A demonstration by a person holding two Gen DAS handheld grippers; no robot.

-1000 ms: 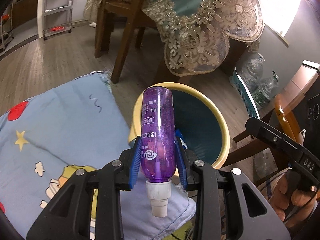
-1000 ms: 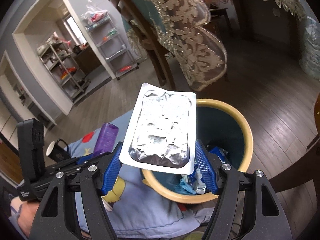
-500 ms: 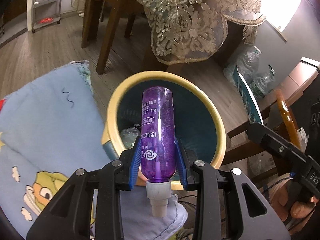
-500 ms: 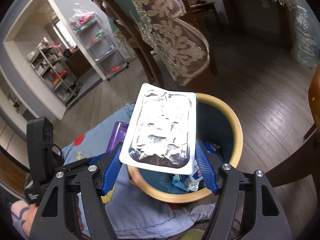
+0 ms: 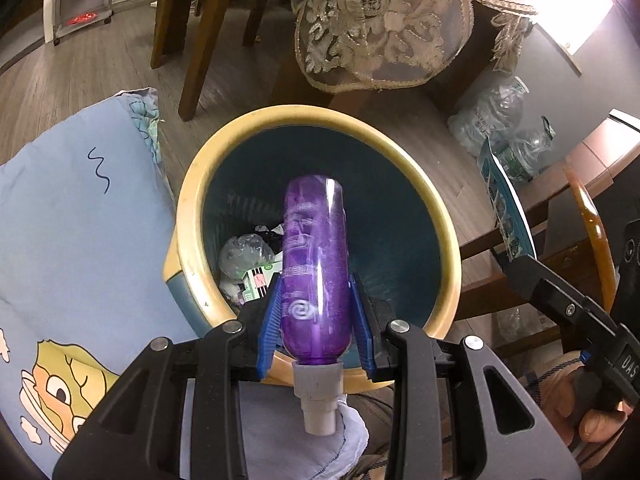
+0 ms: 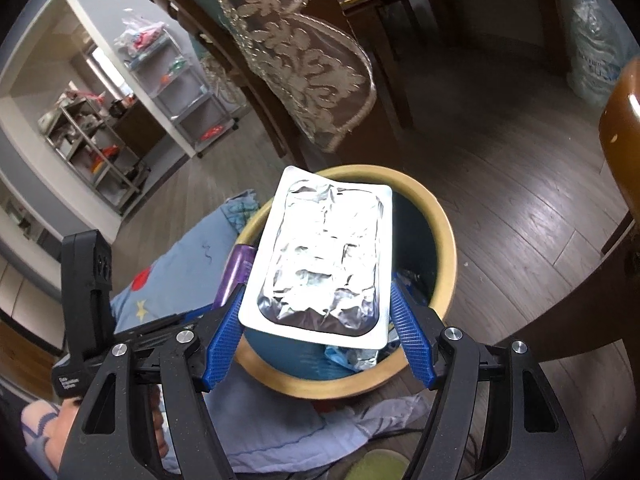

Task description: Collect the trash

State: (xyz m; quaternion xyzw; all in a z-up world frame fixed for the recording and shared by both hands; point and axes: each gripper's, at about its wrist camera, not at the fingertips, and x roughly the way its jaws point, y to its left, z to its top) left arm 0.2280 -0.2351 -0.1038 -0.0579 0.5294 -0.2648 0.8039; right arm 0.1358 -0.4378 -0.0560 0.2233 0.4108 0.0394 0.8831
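My left gripper [image 5: 316,322] is shut on a purple plastic bottle [image 5: 314,264], white neck toward the camera, base out over the mouth of a round bin [image 5: 436,208] with a cream rim and teal inside. Crumpled wrappers and a clear bag [image 5: 244,254] lie at the bin's bottom. My right gripper [image 6: 318,322] is shut on a flat silver foil tray [image 6: 324,256] with a white border, held above the same bin [image 6: 440,224]. The purple bottle [image 6: 236,272] and the left gripper's body show at the left of the right wrist view.
A blue cartoon-print quilt [image 5: 72,240] lies left of the bin. Behind it stand dark wooden chair legs [image 5: 200,40] and a lace tablecloth [image 5: 380,20]. Bagged plastic bottles [image 5: 492,120] sit at the right near a wooden chair [image 5: 592,224]. A person's hand [image 5: 580,404] holds the right gripper.
Both grippers have moved forward and down toward the bin. The bottle now hangs over the bin's opening instead of its near rim, and the foil tray covers more of the bin mouth.
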